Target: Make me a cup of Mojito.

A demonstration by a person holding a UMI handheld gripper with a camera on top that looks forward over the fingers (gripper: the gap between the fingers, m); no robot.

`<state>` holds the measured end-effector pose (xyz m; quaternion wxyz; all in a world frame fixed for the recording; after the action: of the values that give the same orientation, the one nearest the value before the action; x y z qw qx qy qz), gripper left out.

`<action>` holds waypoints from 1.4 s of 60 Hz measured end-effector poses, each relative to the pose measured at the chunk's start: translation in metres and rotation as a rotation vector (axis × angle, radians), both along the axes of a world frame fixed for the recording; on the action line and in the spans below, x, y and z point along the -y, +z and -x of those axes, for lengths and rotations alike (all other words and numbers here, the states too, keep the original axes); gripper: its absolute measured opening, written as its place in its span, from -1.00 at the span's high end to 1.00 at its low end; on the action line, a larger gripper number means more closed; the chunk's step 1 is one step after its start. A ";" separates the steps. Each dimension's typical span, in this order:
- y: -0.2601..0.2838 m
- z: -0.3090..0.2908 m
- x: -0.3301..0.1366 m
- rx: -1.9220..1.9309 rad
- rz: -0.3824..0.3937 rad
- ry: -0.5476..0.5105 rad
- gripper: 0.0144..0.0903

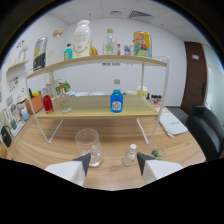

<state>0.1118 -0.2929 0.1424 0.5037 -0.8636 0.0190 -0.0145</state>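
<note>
Early stage, by my reading: nothing is in the gripper point(113, 165) yet, and the clear drinking glass point(89, 145) looks empty. It stands on the wooden table point(60, 150) just ahead of the left finger, in front of the shelf rack.

Jaws spread wide, pinching nothing. A small clear bottle with a white cap point(130, 155) stands just ahead of the right finger, slightly inside it. A small green thing point(156, 153) lies beside that bottle (possibly lime; too small to tell).

On the lower shelf point(90, 107): a blue bottle with a white cap point(116, 100) at the middle, a red bottle point(47, 103) well off to the left. Upper shelf carries assorted bottles and jars, labels unreadable.

Pose: gripper held low over the table's near edge, level, fingers pointing at the rack.

Next move, as a judgement: pick an ingredient. The small bottle is nearest; taking it calls for a slight rightward shift and forward reach, then closing on its body without knocking the glass.
</note>
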 end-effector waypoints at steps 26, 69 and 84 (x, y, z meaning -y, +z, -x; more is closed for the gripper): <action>0.045 0.089 0.017 -0.083 -0.014 0.032 -0.86; 0.256 0.277 -0.127 -0.022 -0.347 0.102 -0.88; 0.260 0.267 -0.187 0.045 -0.357 0.012 -0.80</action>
<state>-0.1552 -0.1061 0.4022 0.6492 -0.7601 0.0047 -0.0274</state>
